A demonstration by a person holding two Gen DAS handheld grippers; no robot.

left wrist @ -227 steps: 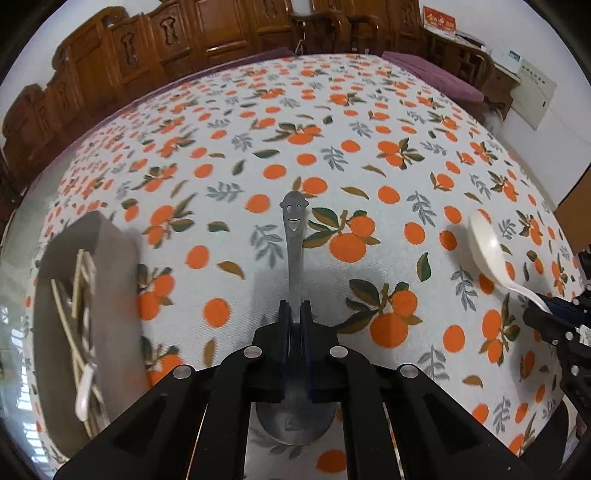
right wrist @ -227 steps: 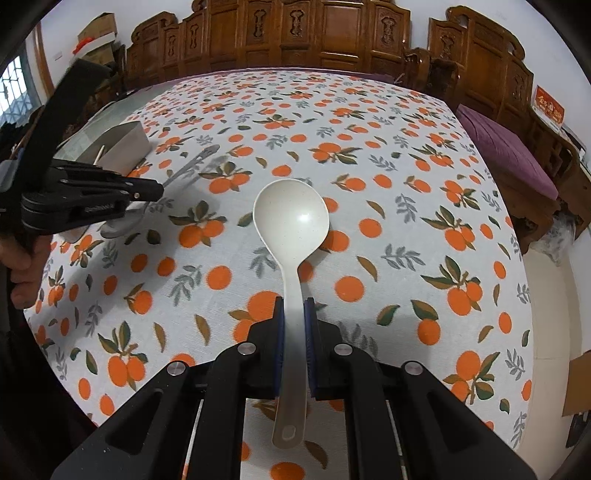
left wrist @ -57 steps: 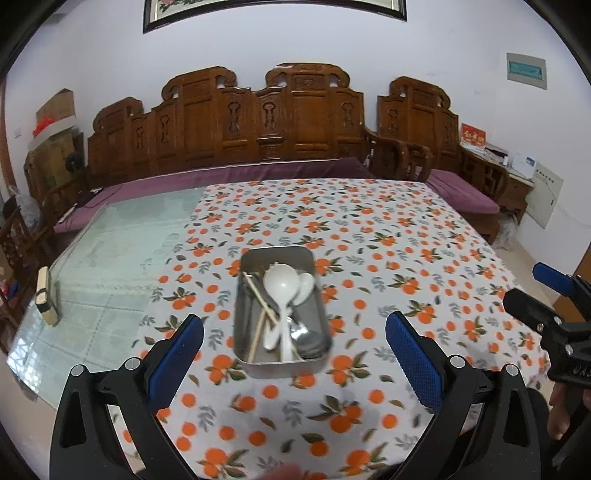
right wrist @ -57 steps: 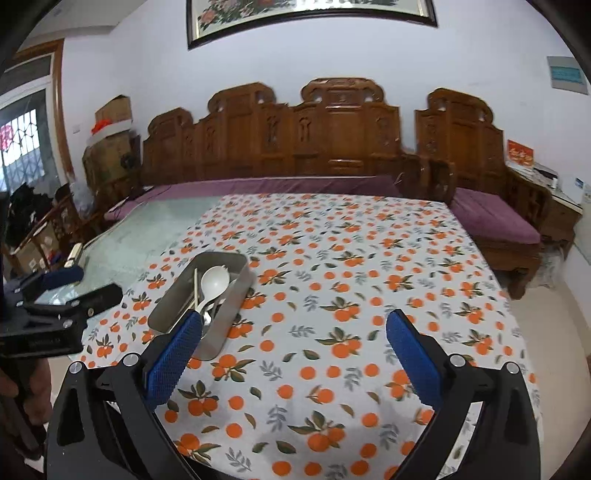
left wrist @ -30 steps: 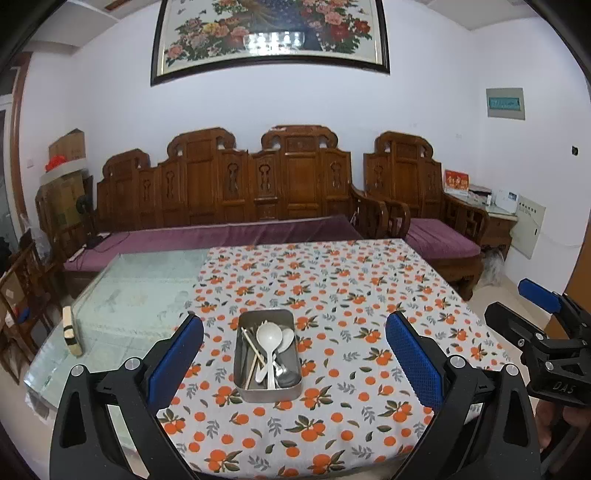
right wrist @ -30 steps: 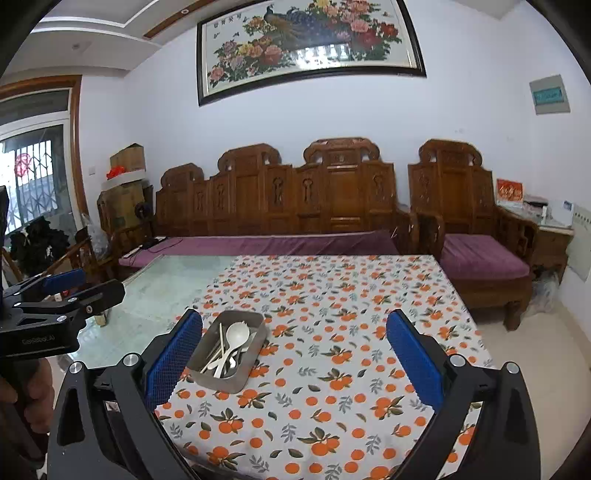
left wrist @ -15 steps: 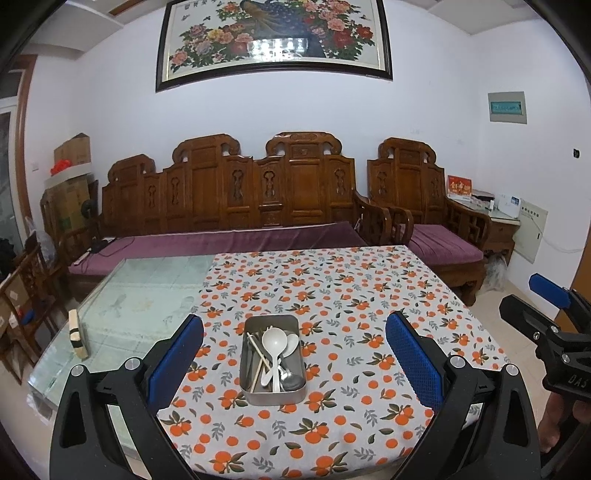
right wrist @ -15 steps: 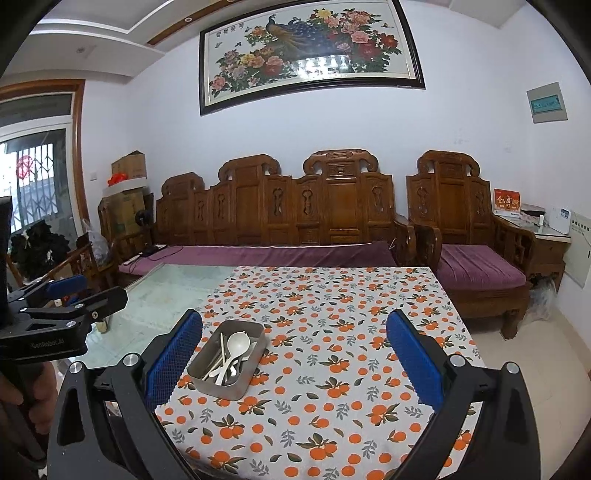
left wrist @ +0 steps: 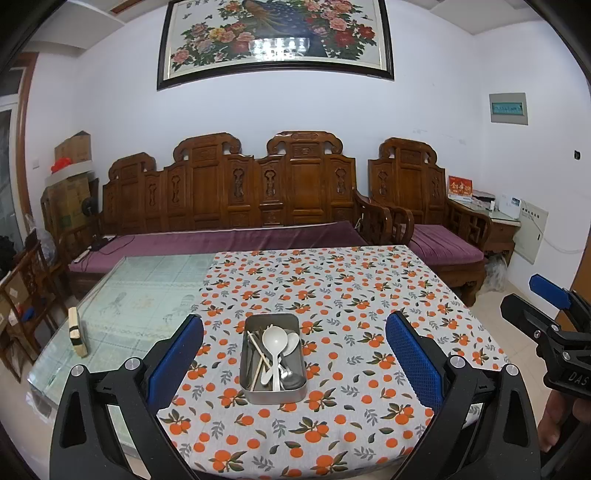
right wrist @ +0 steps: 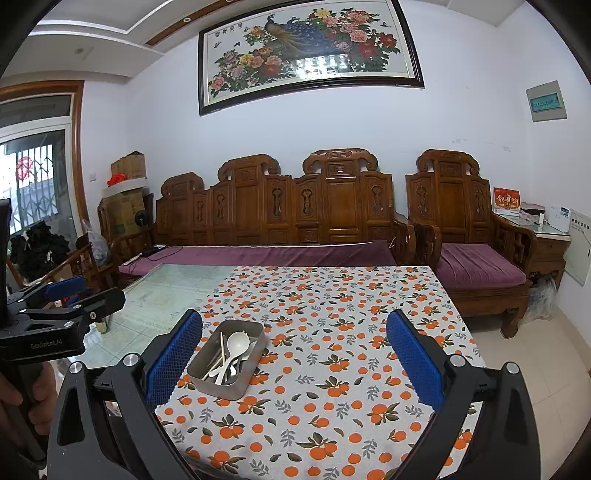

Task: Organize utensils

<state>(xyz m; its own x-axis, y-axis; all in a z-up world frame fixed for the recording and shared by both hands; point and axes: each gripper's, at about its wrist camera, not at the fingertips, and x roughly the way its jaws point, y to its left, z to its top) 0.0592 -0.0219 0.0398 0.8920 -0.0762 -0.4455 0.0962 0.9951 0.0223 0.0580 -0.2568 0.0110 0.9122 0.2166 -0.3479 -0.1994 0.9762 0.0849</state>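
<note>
Both claws, left claw (left wrist: 293, 354) and right claw (right wrist: 293, 354), are spread, empty. Rectangular steel tray (left wrist: 274, 395) of light, slippery white plastic spoons (left wrist: 275, 345): best gripped at rim.

Carved wooden bench (left wrist: 258, 199) below framed painting (left wrist: 275, 37).

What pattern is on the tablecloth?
Oranges with leaves on a pale ground: tablecloth, clearest in the left wrist view.

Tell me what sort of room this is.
Most likely a home living or dining room: a carved wooden bench with purple cushions, a large framed peony painting, and a table under an orange-print cloth holding a metal utensil tray.
</note>
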